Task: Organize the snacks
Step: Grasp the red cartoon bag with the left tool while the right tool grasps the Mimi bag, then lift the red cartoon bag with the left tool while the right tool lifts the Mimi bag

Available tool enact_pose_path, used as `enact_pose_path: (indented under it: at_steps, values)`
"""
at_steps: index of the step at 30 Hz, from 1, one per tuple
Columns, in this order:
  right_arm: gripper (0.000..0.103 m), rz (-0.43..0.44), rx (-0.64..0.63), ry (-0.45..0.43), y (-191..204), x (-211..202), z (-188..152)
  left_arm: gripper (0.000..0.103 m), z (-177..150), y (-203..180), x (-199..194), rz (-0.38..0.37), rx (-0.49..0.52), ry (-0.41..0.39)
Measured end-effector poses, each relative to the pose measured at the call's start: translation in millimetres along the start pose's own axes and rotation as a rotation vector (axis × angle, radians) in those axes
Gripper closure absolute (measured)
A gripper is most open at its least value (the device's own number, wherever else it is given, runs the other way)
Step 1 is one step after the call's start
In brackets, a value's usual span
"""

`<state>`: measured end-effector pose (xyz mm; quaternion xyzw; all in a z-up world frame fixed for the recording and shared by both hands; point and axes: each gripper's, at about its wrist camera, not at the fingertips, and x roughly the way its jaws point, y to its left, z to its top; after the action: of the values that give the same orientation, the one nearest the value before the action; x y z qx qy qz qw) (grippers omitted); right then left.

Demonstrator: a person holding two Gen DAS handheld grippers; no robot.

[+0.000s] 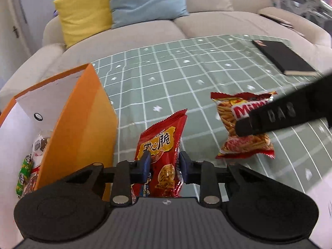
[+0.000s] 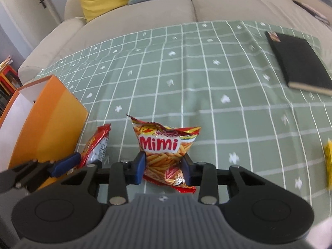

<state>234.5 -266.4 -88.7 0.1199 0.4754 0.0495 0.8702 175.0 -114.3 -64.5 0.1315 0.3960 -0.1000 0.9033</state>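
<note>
My left gripper (image 1: 164,164) is shut on a red snack bag with Chinese writing (image 1: 164,145), held upright just right of the orange box (image 1: 83,124). The box is open at the top and holds several snack packs (image 1: 31,166). My right gripper (image 2: 164,166) has its blue pads against both sides of the Mimi fries bag (image 2: 166,149), which rests on the green checked cloth (image 2: 207,93). In the left wrist view the right gripper's black finger (image 1: 269,116) lies over the Mimi bag (image 1: 244,143). In the right wrist view the left gripper (image 2: 68,164) and its red bag (image 2: 97,145) show beside the orange box (image 2: 51,124).
A black notebook (image 2: 298,62) lies at the far right of the cloth, also in the left wrist view (image 1: 284,56). A yellow item (image 2: 327,161) sits at the right edge. Behind the table is a beige sofa (image 2: 228,4) with a yellow cushion (image 1: 83,16) and a blue cushion (image 1: 145,0).
</note>
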Motion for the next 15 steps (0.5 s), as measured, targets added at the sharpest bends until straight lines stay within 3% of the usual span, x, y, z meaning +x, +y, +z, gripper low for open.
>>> enact_pose_path:
  at_steps: [11, 15]
  values:
    - [0.069, 0.023, 0.152, 0.034, -16.3, -46.2, -63.6, 0.074, -41.1, -9.2, -51.5, -0.186, 0.069, -0.003]
    - [0.069, -0.002, 0.206, 0.018, -24.7, -61.9, -82.1, 0.066, -48.8, -9.1, -57.6, -0.202, 0.074, -0.012]
